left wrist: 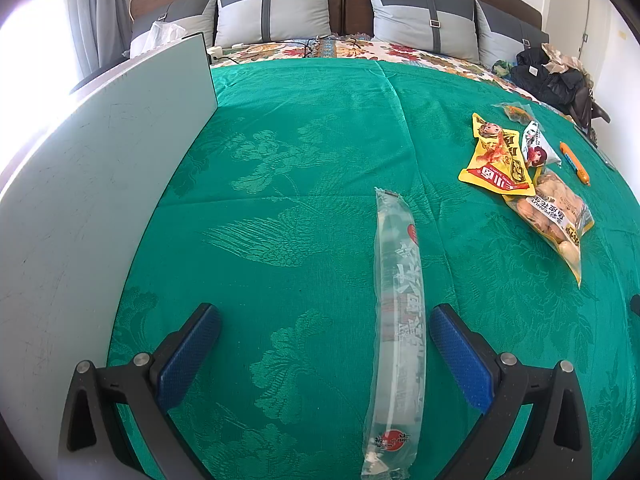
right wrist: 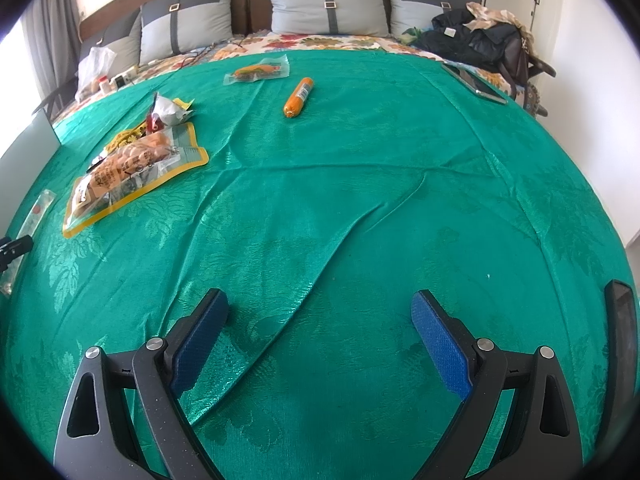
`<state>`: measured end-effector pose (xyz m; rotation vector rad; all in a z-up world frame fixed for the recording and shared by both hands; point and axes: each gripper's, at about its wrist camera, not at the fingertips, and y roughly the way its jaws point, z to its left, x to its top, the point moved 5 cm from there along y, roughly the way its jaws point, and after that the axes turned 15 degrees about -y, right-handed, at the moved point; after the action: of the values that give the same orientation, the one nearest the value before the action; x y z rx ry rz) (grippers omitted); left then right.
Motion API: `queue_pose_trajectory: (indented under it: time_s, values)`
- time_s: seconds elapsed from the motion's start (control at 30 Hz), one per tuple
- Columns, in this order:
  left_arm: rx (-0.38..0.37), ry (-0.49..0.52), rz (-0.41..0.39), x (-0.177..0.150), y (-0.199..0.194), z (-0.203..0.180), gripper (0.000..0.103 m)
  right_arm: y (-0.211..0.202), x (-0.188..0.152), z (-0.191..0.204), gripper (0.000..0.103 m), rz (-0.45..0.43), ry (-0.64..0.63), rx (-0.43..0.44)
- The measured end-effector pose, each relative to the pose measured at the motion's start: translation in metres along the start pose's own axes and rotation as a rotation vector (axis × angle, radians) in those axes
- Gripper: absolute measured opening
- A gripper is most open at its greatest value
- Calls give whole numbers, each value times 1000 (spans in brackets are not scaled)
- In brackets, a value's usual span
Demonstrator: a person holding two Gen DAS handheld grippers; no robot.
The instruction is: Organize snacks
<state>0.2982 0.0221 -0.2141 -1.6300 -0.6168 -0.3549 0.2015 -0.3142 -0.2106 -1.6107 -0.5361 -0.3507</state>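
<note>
While hovering over green bedspread (left wrist: 304,152), left gripper (left wrist: 325,332) spread around clear snack tube (left wrist: 398,320), right gripper (right wrist: 320,320) spread, empty, peanut bag (right wrist: 132,168) apart.

Green woven bedcover (left wrist: 304,152) is catching the light with a satin sheen, its flower pattern raised and creased at mid-frame. The long clear wrapper (left wrist: 398,320) is gleaming, glossy plastic. Yellow packet (left wrist: 496,156) at the right is shining like foil. The left gripper (left wrist: 324,332) is showing matt black plastic, blue dimpled pads (left wrist: 460,356) and bright metal pins.
</note>
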Motion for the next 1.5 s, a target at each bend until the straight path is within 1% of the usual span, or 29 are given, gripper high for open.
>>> queue_pose_trajectory:
  time_s: [0.13, 0.2, 0.27, 0.3, 0.33, 0.37, 0.4, 1.5]
  values:
    - [1, 0, 0, 0, 0, 0, 103, 16, 22, -5, 94, 17, -3, -27]
    - [0, 0, 0, 0, 0, 0, 103, 31, 39, -10, 94, 11, 3, -1]
    - [1, 0, 0, 0, 0, 0, 103, 44, 56, -17, 95, -1, -8, -25]
    - [1, 1, 0, 0, 1, 0, 103, 51, 64, -18, 95, -6, -15, -4]
    - [1, 1, 0, 1, 1, -1, 103, 58, 68, -20, 98, 0, -13, 16]
    - [2, 1, 0, 1, 1, 0, 103, 63, 73, -22, 100, 2, -14, 19]
    - [1, 1, 0, 1, 1, 0, 103, 65, 74, -23, 102, 6, -14, 21]
    - [1, 0, 0, 0, 1, -1, 103, 65, 76, -24, 102, 8, -15, 21]
